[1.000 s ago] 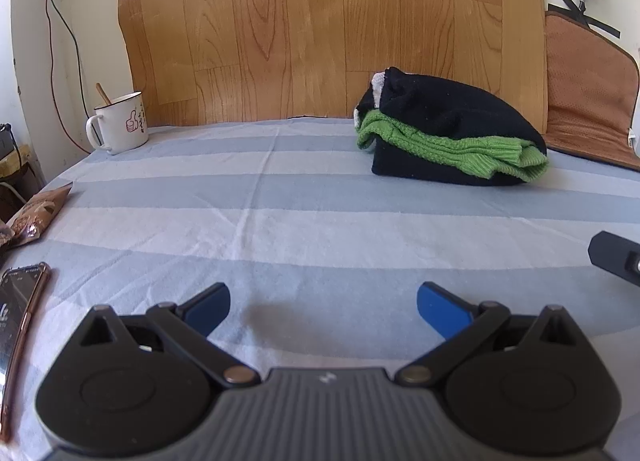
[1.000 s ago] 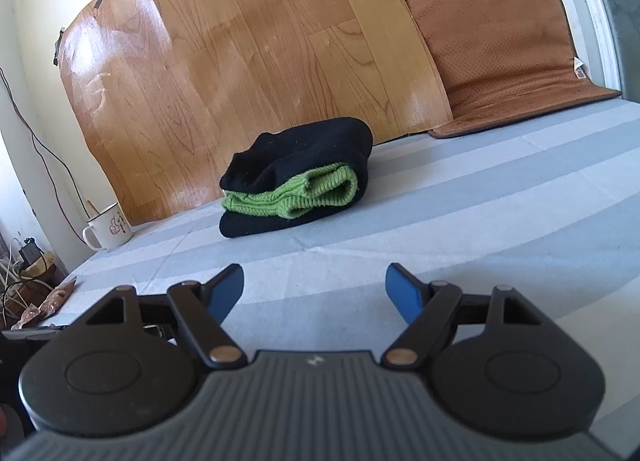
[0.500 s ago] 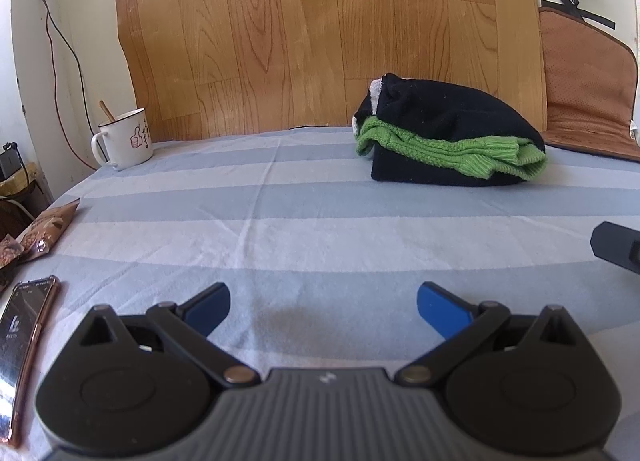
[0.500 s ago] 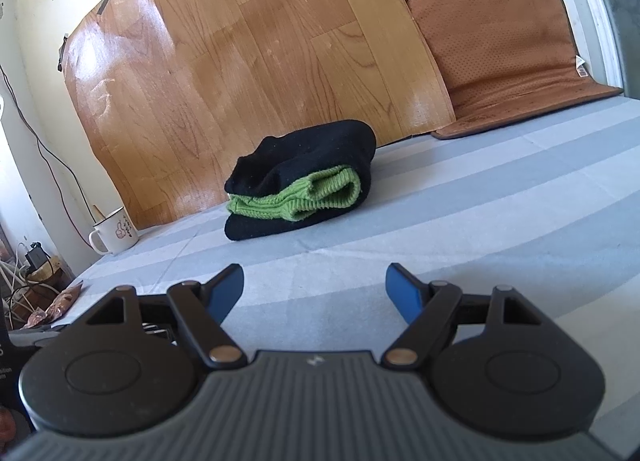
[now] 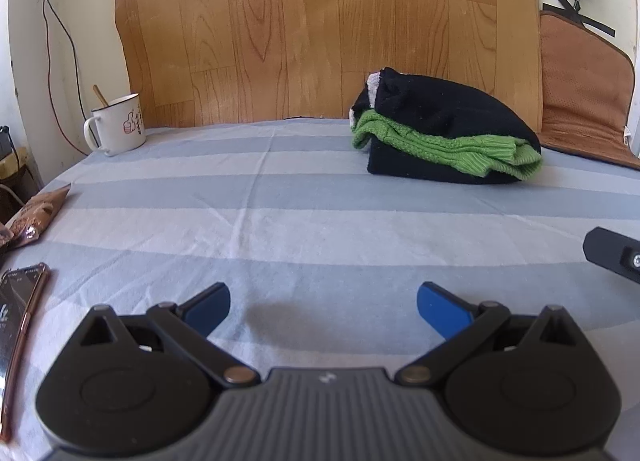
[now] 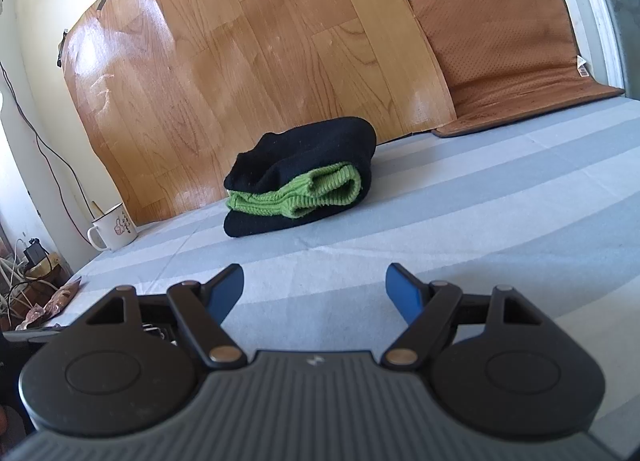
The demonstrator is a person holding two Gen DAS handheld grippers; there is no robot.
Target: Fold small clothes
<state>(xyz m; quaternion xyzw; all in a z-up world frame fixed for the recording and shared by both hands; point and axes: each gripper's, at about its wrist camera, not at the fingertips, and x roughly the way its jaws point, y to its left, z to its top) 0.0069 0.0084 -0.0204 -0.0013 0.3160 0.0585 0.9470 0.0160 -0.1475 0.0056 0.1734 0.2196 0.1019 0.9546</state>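
A folded black garment with a green knit piece tucked between its layers lies on the striped blue-and-white sheet, far ahead and to the right in the left wrist view. The right wrist view has the same black garment and green knit straight ahead, well beyond the fingers. My left gripper hovers low over bare sheet, open, nothing between its blue pads. My right gripper is also open and empty; part of it shows at the left view's right edge.
A white mug with a stick in it stands at the back left. A snack packet and a phone lie along the left edge. A wood-pattern board and a brown cushion lean on the wall behind.
Both views shifted slightly, so the folded pile sits a little lower in the left view. The pile has not moved and both grippers keep the same wide opening.
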